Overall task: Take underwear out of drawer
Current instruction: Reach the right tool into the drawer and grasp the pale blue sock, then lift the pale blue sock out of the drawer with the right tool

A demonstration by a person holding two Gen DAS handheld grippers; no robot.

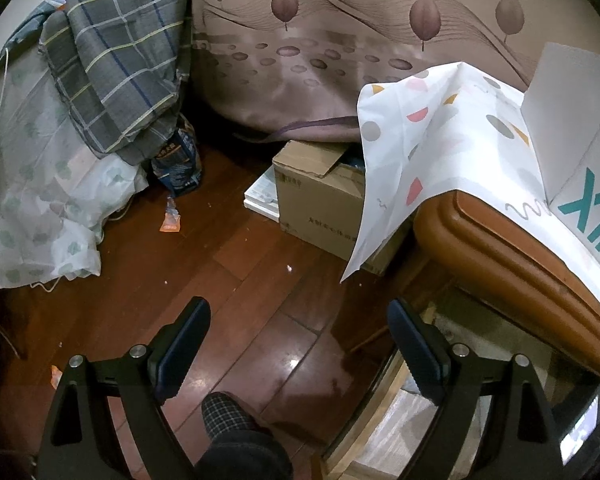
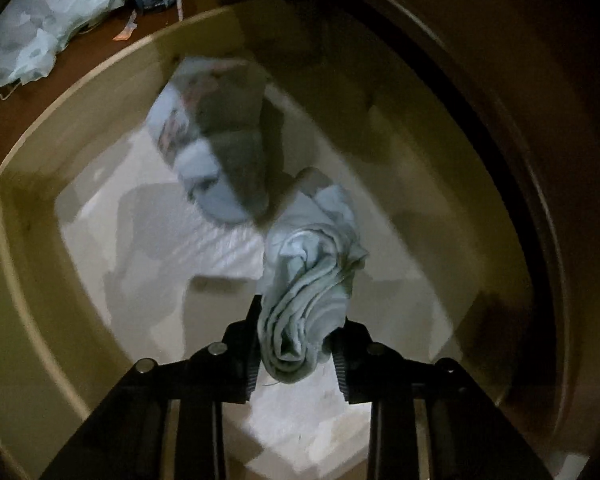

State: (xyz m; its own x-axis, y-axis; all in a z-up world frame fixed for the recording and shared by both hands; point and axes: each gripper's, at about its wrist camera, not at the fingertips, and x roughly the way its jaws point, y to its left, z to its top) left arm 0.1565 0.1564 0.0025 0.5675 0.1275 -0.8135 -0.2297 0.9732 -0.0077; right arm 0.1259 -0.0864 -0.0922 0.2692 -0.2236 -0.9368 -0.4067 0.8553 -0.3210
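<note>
Underwear hangs pinched by right gripper above drawer; left gripper fingers apart.

Pale blue-grey underwear, bunched into rumpled folds, pinched at its near end and hanging over the open drawer. Tan wooden walls, white-lined floor. Second grey-and-white folded garment lying farther back, left of centre.

Two grippers show: the left gripper and the right gripper. One drawer holds two bundles of cloth, the near underwear and a far garment. On the floor: one cardboard box, one checked blanket.
</note>
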